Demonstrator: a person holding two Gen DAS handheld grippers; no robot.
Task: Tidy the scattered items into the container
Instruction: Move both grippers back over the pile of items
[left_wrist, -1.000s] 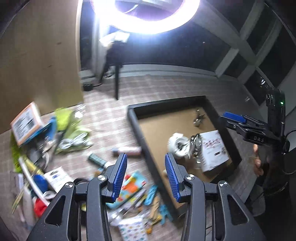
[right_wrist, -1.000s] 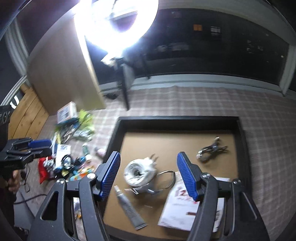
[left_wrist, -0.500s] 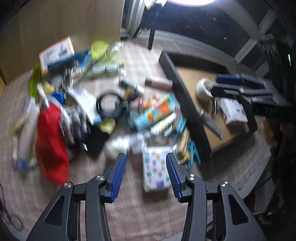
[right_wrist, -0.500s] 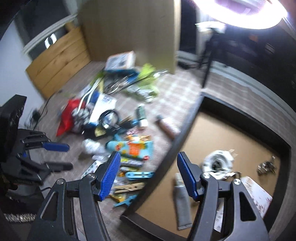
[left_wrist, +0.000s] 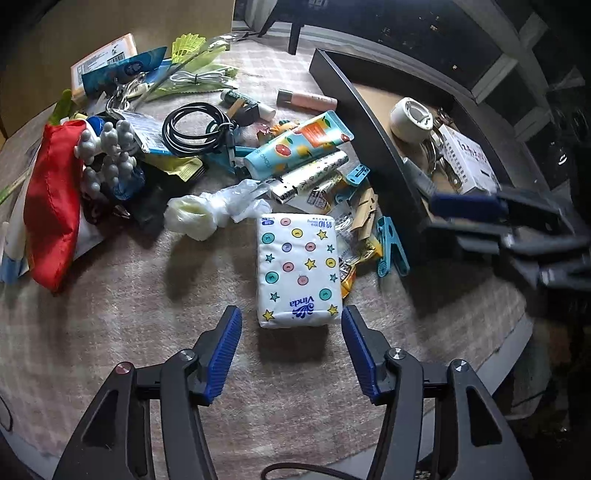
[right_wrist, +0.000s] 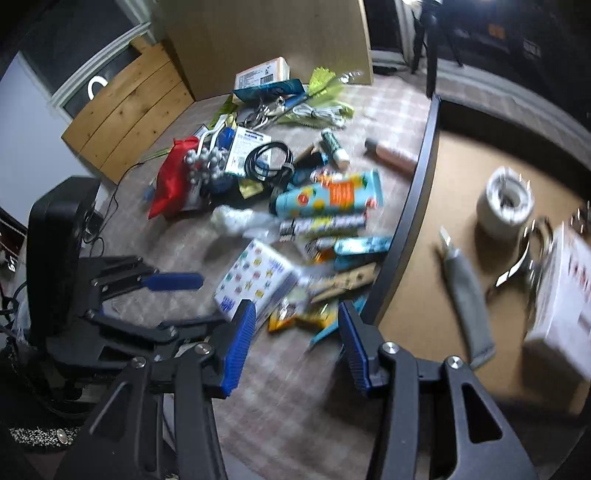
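White plastic printed with coloured stars and dots wraps the tissue pack (left_wrist: 298, 271), which lies flat on the checked cloth of the tabletop (left_wrist: 110, 314) at the near edge of the clutter. The left tool (left_wrist: 291, 334) hangs just short of it, pointing steeply down, with the pack's near end lined up with the gap between its blue pads and touching neither. Its jaws have just been opening and stand spread, nothing between them.

The right tool (right_wrist: 297, 328) is blurred in its own view. Its jaws have just been closing yet remain apart, with no pad pressing on anything. Just beyond its tips lie a yellow snack wrapper (right_wrist: 291, 319), a wooden clothespin (right_wrist: 343, 280) and a blue clip (right_wrist: 360, 245), close against the container's dark wall. The tissue pack sits just beyond its left pad.

The container (left_wrist: 373, 122), a shallow black-walled tray with a brown floor, stands to the right of the heap. Inside are a white tape roll (left_wrist: 412, 118), a white box (left_wrist: 467, 158) and a grey tube (right_wrist: 467, 299).

Farther back in the pile are a fruit-printed tube (left_wrist: 295, 144), a coiled black cable (left_wrist: 197, 127), a red pouch (left_wrist: 51, 199) and a crumpled clear bag (left_wrist: 218, 208).
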